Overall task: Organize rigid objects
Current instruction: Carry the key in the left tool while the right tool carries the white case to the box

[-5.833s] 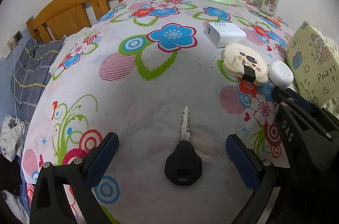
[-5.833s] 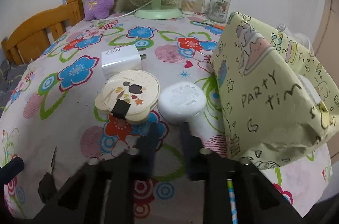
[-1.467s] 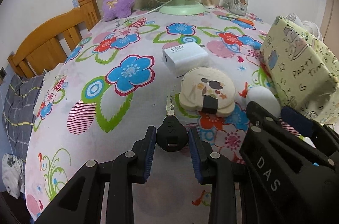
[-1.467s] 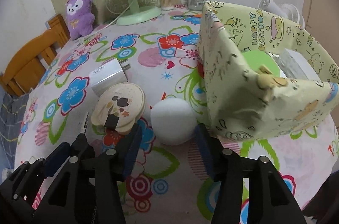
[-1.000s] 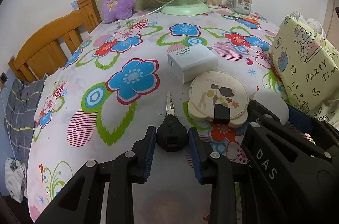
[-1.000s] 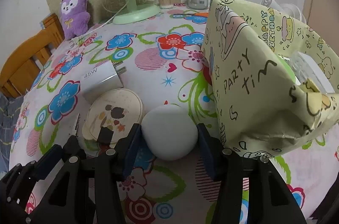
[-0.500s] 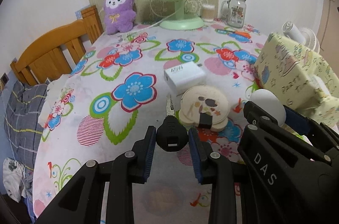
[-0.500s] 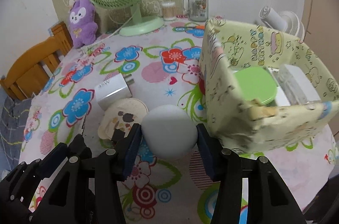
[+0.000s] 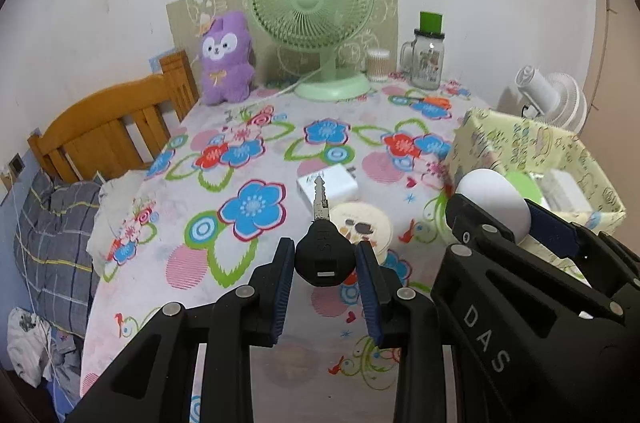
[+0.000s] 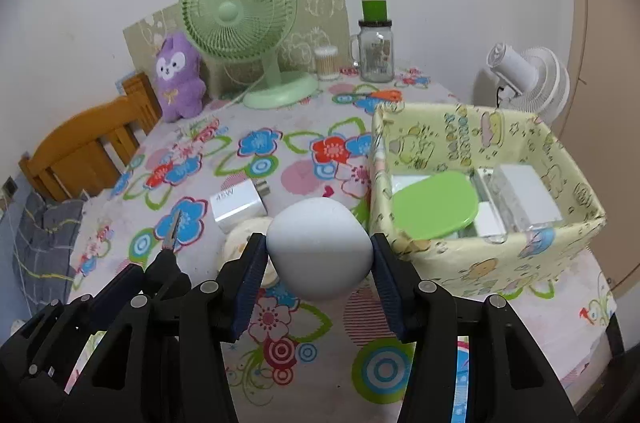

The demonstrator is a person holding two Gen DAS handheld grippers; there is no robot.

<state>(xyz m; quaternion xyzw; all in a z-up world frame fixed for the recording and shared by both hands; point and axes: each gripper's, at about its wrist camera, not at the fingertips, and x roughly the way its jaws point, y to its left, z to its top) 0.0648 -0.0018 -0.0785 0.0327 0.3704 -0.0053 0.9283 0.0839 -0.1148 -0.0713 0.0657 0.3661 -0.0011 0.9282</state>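
My left gripper (image 9: pixel 325 265) is shut on the black head of a key (image 9: pixel 323 251), whose metal blade points away above the table. My right gripper (image 10: pixel 319 257) is shut on a white rounded case (image 10: pixel 319 246), also lifted off the cloth. In the left wrist view the white case (image 9: pixel 496 205) shows at right, near the yellow patterned box (image 9: pixel 520 139). The box (image 10: pixel 500 265) holds a green lid (image 10: pixel 434 205) and white items. A white charger (image 10: pixel 238 205) and a round cream compact (image 10: pixel 244 239) lie on the floral tablecloth.
At the table's far edge stand a green fan (image 10: pixel 248 35), a purple plush toy (image 10: pixel 178 79), a cotton swab tub (image 10: pixel 326 63) and a glass mug jar (image 10: pixel 376 49). A white fan (image 10: pixel 528 79) is behind the box. A wooden chair (image 9: pixel 108 131) stands at left.
Both grippers have risen with the key and the white case still held; the table looks farther below, and the inside of the yellow box has come into view.
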